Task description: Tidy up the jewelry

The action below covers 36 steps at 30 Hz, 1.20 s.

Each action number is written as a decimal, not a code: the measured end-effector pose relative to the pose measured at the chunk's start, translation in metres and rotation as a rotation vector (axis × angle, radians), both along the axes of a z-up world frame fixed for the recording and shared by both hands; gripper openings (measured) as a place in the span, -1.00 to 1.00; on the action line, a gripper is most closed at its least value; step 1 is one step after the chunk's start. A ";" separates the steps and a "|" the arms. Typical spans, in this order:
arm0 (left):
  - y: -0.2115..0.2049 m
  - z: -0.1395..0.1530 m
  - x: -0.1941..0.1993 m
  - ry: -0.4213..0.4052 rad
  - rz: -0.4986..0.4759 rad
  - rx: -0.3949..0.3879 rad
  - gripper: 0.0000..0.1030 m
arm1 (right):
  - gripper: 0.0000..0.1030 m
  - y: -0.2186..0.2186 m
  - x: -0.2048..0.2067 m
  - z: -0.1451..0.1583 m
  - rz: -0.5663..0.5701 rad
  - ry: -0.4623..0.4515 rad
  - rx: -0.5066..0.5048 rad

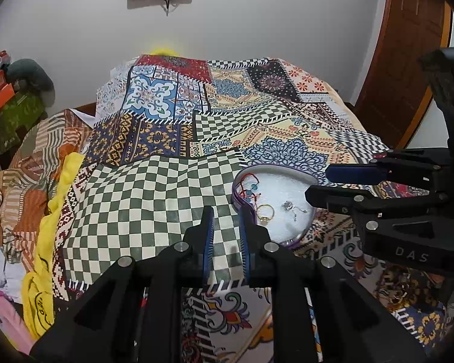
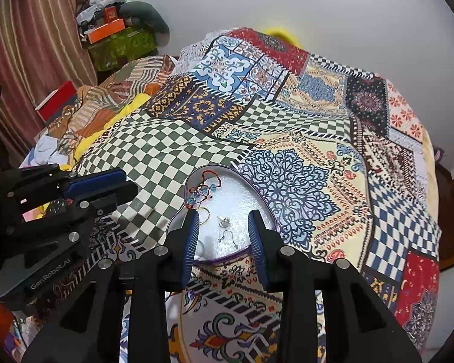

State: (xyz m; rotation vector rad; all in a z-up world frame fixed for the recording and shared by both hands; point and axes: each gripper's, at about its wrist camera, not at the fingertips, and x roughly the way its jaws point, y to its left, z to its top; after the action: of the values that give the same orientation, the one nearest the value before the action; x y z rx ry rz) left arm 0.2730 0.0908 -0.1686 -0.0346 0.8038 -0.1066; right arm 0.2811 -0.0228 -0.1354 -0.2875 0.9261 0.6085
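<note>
Two silver rings (image 2: 225, 221) lay on the white tray (image 2: 245, 193), just ahead of the widely parted right gripper (image 2: 224, 239).

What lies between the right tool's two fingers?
In the right wrist view, silver jewelry on white foam in the purple-rimmed heart-shaped box, framed by the right tool.

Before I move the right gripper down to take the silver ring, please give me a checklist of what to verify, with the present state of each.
1. Right gripper open: ok.
2. Small silver ring lies between its fingers' line: ok.
3. Thin gold ring apart from the silver one: ok.
4. Red cord bracelet with blue beads clear of the target: ok.
5. Left gripper out of the way, beside the heart-shaped purple-rimmed white tray: ok.
6. Thin silver piece near the ring, attached or not: cannot tell.
</note>
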 end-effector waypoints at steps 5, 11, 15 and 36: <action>-0.006 0.016 -0.016 -0.028 -0.008 0.003 -0.59 | -0.41 -0.004 -0.015 0.012 -0.001 -0.026 0.004; -0.019 0.036 -0.038 -0.065 -0.027 0.014 -0.48 | -0.41 -0.015 -0.035 0.031 -0.010 -0.065 0.022; -0.030 0.048 -0.055 -0.100 -0.044 0.041 -0.35 | -0.41 -0.025 -0.048 0.043 -0.019 -0.099 0.032; -0.089 0.041 -0.096 -0.075 -0.123 0.016 -0.21 | -0.27 -0.107 -0.105 0.047 -0.141 -0.142 0.044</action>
State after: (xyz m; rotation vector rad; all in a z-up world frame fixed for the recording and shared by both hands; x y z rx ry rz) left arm 0.1773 0.0022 -0.1275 0.0333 0.7319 -0.2165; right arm 0.1756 -0.1301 -0.0882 -0.2212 0.7882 0.4720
